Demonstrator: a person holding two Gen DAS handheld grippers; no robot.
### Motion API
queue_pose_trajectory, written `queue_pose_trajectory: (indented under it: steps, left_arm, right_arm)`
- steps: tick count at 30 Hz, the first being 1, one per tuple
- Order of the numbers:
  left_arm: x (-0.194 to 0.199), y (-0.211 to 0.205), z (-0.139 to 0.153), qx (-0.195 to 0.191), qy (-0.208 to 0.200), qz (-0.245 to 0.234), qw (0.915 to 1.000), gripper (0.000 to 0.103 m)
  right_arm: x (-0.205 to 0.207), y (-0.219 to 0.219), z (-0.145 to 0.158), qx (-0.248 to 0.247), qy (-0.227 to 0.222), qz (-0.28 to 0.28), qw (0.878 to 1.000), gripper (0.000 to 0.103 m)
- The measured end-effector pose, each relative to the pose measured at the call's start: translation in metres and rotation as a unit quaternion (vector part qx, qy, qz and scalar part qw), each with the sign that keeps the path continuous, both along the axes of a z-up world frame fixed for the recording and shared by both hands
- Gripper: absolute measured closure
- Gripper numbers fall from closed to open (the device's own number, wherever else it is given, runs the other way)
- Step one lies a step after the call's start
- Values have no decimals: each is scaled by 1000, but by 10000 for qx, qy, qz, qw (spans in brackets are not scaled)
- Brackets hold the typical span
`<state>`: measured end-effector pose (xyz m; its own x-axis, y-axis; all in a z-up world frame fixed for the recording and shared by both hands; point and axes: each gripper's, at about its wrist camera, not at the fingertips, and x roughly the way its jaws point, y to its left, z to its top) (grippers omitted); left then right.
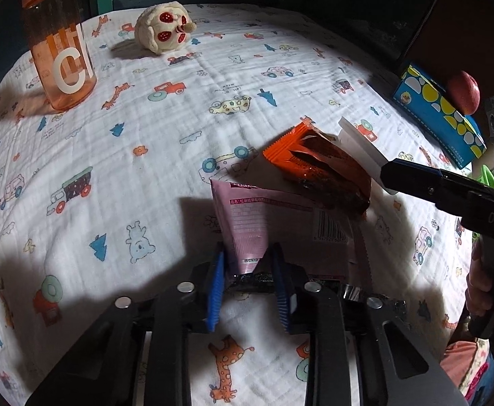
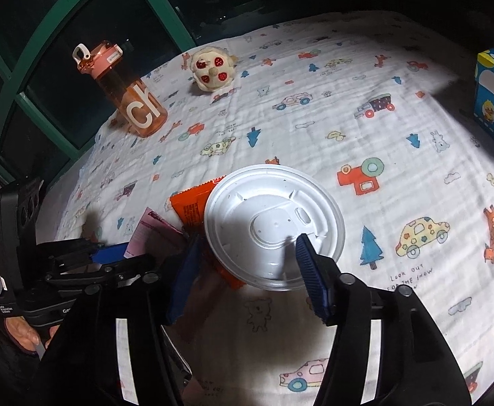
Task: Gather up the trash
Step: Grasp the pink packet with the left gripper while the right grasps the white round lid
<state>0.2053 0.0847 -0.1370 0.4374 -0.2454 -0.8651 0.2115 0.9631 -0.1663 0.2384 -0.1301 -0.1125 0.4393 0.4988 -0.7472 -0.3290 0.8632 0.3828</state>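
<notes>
Left gripper (image 1: 247, 287) pinched shut on pink wrapper (image 1: 243, 223), near desk's front edge. Right gripper (image 2: 247, 264) half-wide, clamping white cup lid (image 2: 274, 223) plus orange wrapper (image 2: 192, 206). Light, crinkly, slippery; best gripped by edges.

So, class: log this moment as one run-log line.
left tongs: shut on pink wrapper | right tongs: around white lid | orange wrapper: under lid | cloth

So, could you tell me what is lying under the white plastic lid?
The orange wrapper pokes out from beneath the white plastic lid's left edge, on the printed cloth. Anything else under it is covered.
</notes>
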Motion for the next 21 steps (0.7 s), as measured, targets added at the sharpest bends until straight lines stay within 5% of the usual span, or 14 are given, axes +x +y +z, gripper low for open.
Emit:
queue_pose_trajectory:
  steps: [5,21]
  left_arm:
    - [-6,2,8,-26,-99,-2,9999,88]
    - [-24,19,20,-187,-174,119,9996,92]
  right_arm:
    - [1,-5,4,-20,-106,-38,9999,13]
    - [23,-9,-15,417,357,-325,9980,11]
